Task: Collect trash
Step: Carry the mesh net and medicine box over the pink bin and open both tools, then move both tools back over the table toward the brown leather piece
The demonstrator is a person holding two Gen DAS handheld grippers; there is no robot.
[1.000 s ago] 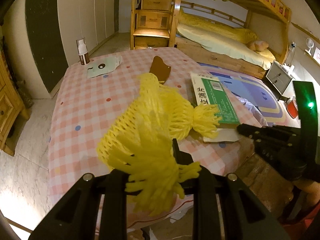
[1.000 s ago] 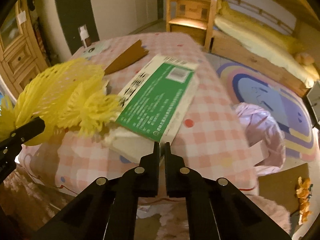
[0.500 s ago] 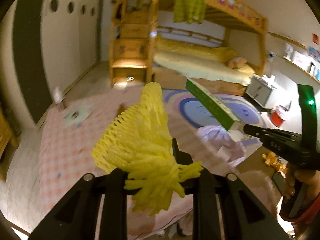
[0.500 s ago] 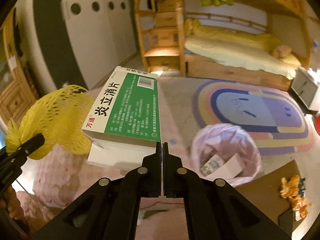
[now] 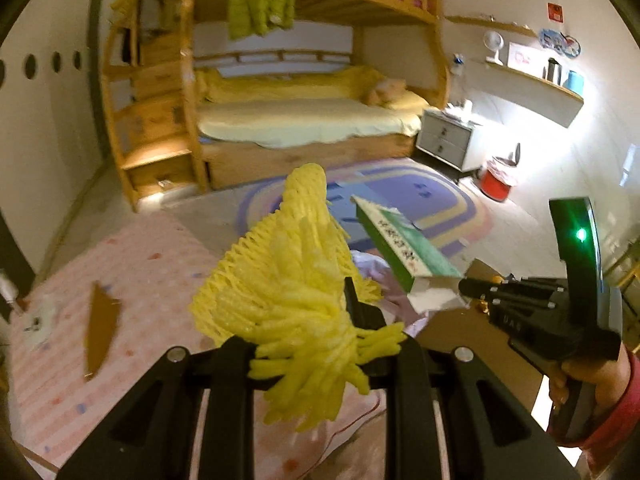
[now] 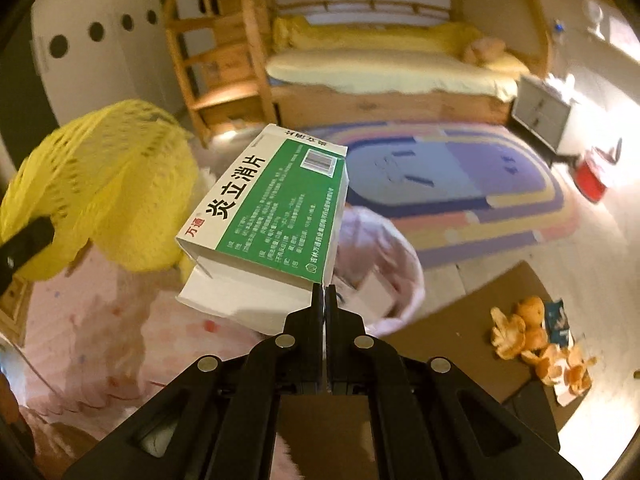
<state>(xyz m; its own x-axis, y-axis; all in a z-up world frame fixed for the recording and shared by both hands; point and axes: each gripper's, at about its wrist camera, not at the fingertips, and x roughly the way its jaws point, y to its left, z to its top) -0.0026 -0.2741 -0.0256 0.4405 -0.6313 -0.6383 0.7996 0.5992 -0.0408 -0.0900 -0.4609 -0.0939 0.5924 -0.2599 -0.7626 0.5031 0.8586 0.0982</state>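
Left gripper (image 5: 320,344) is clamped on the yellow net (image 5: 296,280) and the right gripper (image 6: 324,292) only pinches the box (image 6: 272,208) flap above the bin (image 6: 384,264), so it could slip out early.

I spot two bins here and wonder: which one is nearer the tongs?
The pink-lined bin, just beyond the green box the right tongs hold. The red bin stands far off by the wall.

One yellow foam net (image 5: 296,280), one green box (image 6: 276,204), one lined bin (image 6: 380,264)
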